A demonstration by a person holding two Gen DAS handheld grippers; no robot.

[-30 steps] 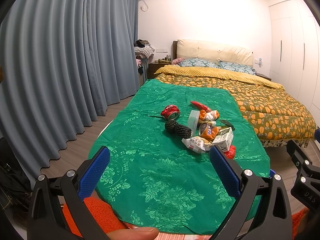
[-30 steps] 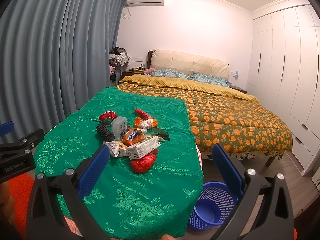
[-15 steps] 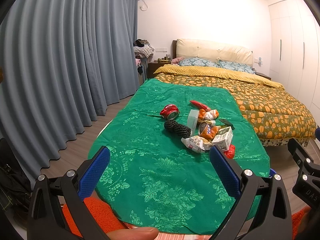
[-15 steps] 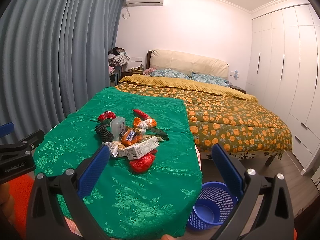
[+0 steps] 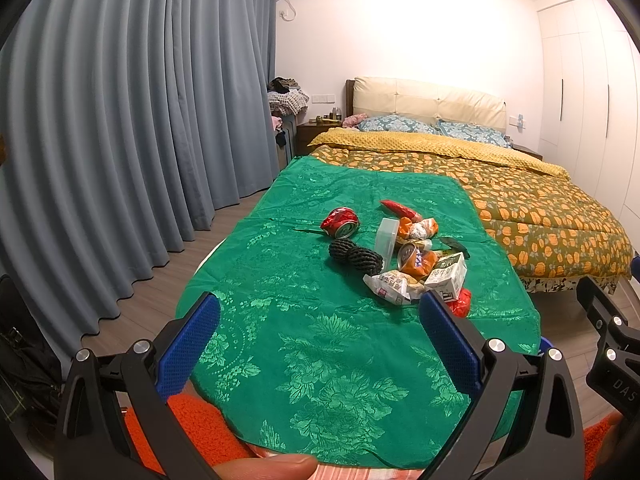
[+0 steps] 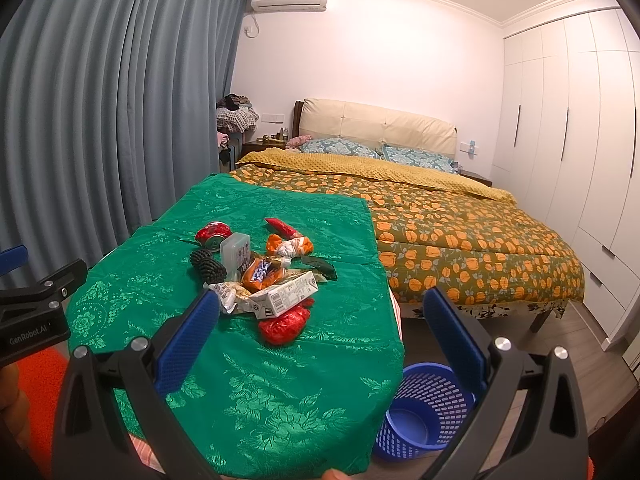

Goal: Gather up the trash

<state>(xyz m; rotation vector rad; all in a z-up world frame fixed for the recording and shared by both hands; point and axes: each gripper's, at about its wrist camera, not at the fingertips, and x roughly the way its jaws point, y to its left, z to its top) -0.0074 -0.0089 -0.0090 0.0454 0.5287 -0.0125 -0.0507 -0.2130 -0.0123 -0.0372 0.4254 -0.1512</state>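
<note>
A pile of trash lies on the green tablecloth [image 5: 304, 320]: a crushed red can [image 5: 341, 222], a black mesh roll [image 5: 355, 255], a clear plastic box [image 5: 386, 242], an orange wrapper [image 5: 418, 260], a small carton [image 5: 447, 276] and a red crumpled wrapper [image 6: 285, 324]. The carton [image 6: 286, 294] and can [image 6: 213, 234] also show in the right wrist view. My left gripper [image 5: 318, 344] is open and empty, short of the pile. My right gripper [image 6: 320, 338] is open and empty, near the red wrapper. A blue mesh basket [image 6: 424, 412] stands on the floor at the table's right.
A bed [image 6: 460, 232] with an orange-patterned quilt adjoins the table's far end. Grey-blue curtains [image 5: 120, 140] hang on the left. White wardrobes [image 6: 580, 140] line the right wall. An orange fuzzy cloth [image 5: 200, 428] lies at the table's near edge.
Both views have shifted very slightly; the grippers stay open and nothing on the table has moved.
</note>
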